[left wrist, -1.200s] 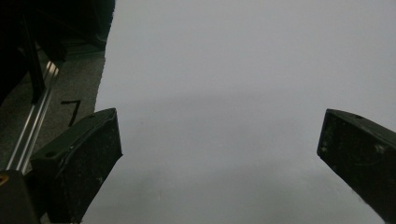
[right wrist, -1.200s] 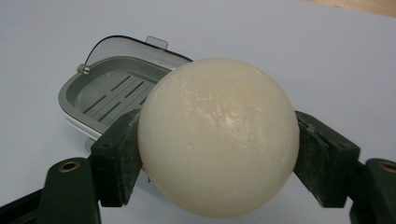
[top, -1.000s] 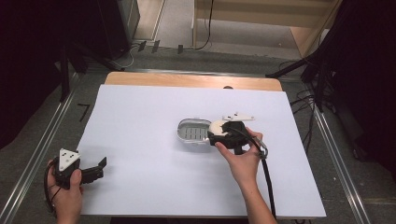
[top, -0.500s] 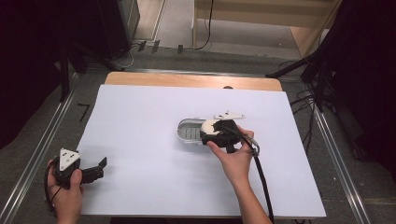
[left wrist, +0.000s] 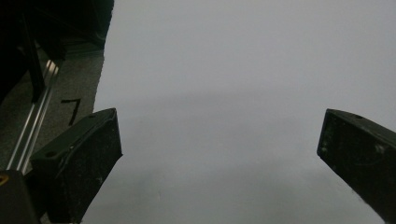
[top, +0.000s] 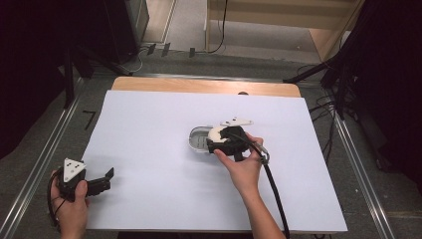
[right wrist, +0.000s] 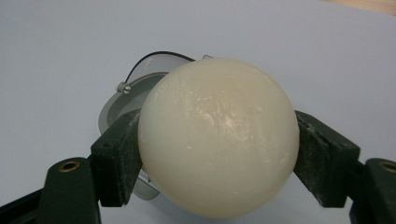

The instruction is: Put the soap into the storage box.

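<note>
My right gripper is shut on a smooth cream-white ball, one black jaw on each side of it. Just behind and below the ball lies a small grey metal container with a wire clasp. In the high view the right gripper holds the ball over the right end of the container at the middle of the table. The left gripper rests near the table's front left corner, held in a hand. Its jaws stand wide apart in the left gripper view, with nothing between them.
A white sheet covers the table, with a wooden strip showing at the far edge. Metal rails run along both sides. The right gripper's black cable trails back toward the front edge.
The right gripper has shifted a little to the left with the ball, from beside the container's right end to over it. The left gripper has stayed put.
</note>
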Motion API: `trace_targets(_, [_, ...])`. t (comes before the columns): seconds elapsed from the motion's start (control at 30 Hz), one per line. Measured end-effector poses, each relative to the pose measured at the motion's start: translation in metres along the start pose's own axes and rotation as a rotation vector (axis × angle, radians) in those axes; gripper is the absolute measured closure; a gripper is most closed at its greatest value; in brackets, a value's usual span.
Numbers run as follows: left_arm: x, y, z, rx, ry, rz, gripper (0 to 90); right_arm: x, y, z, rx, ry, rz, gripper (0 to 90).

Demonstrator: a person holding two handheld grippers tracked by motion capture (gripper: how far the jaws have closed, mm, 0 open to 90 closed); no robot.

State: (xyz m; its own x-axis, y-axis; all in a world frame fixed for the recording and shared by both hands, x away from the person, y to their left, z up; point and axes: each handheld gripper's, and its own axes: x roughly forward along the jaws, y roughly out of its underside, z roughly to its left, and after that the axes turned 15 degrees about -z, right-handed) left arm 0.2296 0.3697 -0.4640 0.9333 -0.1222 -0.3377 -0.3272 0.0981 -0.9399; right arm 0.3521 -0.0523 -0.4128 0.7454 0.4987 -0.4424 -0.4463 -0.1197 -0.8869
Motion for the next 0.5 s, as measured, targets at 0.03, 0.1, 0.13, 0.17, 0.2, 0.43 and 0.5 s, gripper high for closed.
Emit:
trace_targets(0.03, [0.000, 0.000, 0.000, 0.000, 0.001, 0.001, 0.3, 0.001, 0.000, 0.001, 0.002, 0.001, -0.001, 25.4])
trace_targets(0.1, [0.000, 0.000, 0.000, 0.000, 0.001, 0.000, 0.3, 0.002, -0.001, 0.002, 0.002, -0.002, -0.001, 25.5])
trace_targets(0.13, [0.000, 0.000, 0.000, 0.000, 0.001, 0.000, 0.3, 0.003, -0.002, 0.003, 0.001, -0.002, 0.001, 25.5])
trace_targets(0.17, [0.000, 0.000, 0.000, 0.000, 0.001, 0.000, 0.3, 0.004, -0.002, 0.003, -0.003, -0.003, 0.000, 25.4])
trace_targets(0.2, [0.000, 0.000, 0.000, 0.000, 0.002, 0.000, 0.3, 0.005, -0.002, 0.004, 0.000, -0.005, 0.001, 25.4])
trace_targets(0.43, [0.000, 0.000, 0.000, 0.000, 0.002, 0.000, 0.3, 0.013, -0.001, 0.009, -0.003, -0.008, 0.007, 25.5])
trace_targets(0.5, [0.000, 0.000, 0.000, 0.000, 0.002, 0.000, 0.3, 0.015, -0.001, 0.009, -0.002, -0.010, 0.009, 25.4])
